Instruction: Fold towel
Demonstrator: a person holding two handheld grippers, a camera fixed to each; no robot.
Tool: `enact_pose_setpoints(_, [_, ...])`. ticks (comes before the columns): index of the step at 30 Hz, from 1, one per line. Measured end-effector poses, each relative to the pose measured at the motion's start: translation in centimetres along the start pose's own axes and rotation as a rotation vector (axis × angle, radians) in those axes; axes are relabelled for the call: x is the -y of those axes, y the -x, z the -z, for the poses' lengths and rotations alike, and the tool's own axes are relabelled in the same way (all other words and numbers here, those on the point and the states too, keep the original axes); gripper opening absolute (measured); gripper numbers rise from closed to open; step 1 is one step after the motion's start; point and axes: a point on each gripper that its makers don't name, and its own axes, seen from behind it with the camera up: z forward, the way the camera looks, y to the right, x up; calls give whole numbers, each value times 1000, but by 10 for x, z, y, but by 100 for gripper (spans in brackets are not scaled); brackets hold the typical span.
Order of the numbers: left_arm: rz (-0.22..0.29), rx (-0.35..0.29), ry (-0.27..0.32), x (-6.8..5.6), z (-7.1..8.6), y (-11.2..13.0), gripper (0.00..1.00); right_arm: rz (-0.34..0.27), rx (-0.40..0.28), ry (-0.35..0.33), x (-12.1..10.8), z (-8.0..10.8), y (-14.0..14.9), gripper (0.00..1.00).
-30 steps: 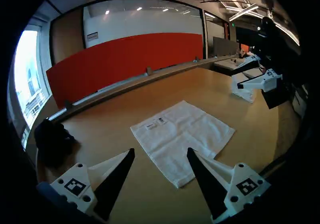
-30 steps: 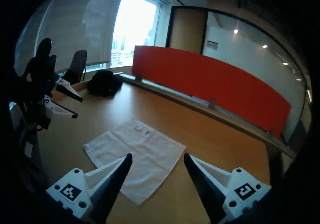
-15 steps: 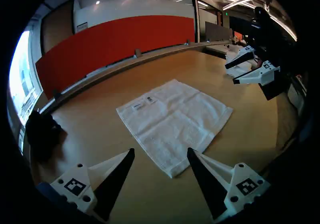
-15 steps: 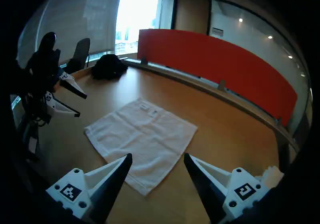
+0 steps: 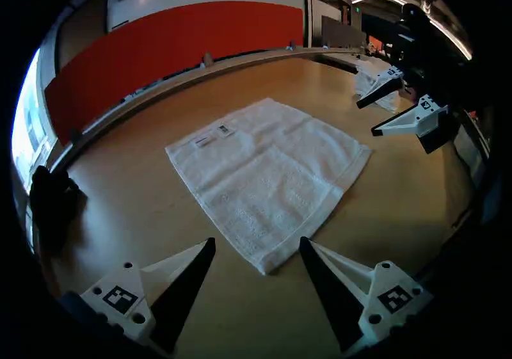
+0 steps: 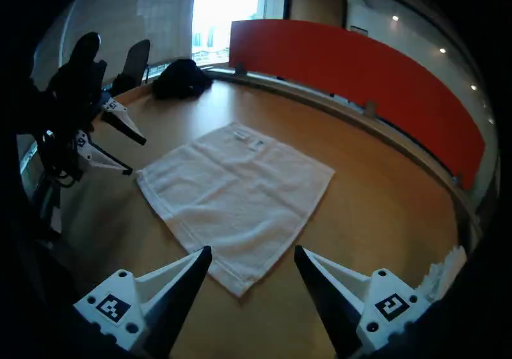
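Observation:
A white towel [image 5: 269, 164] lies flat and unfolded on the wooden table [image 5: 141, 212], with small labels near its far corner. In the left gripper view, my left gripper [image 5: 257, 247] is open just above the towel's near corner. The right gripper [image 5: 385, 106] shows farther off at the right, open, held by a person in dark clothes. In the right gripper view, the same towel [image 6: 233, 189] spreads ahead and my right gripper [image 6: 251, 256] is open over its near corner. The left gripper [image 6: 125, 144] hangs open by the towel's left corner.
A red partition [image 5: 173, 39] runs along the table's far edge. A dark bag [image 6: 182, 77] lies at the table's end near the window, by office chairs [image 6: 134, 61]. More white cloth [image 5: 377, 84] is piled at the table's other end [image 6: 445, 272].
Both grippers have come down and forward toward the towel, which looms larger in both views. Each gripper's fingers now sit over a towel corner. Both stayed open.

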Motion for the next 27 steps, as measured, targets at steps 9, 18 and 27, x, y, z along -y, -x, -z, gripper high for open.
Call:
enact_pose_setpoints(9, [5, 58, 28, -9, -12, 18, 97, -3, 50, -39, 10, -12, 25, 100])
enact_pose_setpoints(18, [15, 103, 31, -8, -21, 30, 97, -4, 89, -65, 14, -19, 42, 100])
enact_pose_setpoints(27, [26, 120, 37, -8, -24, 31, 97, -7, 122, -88, 13, -20, 53, 94])
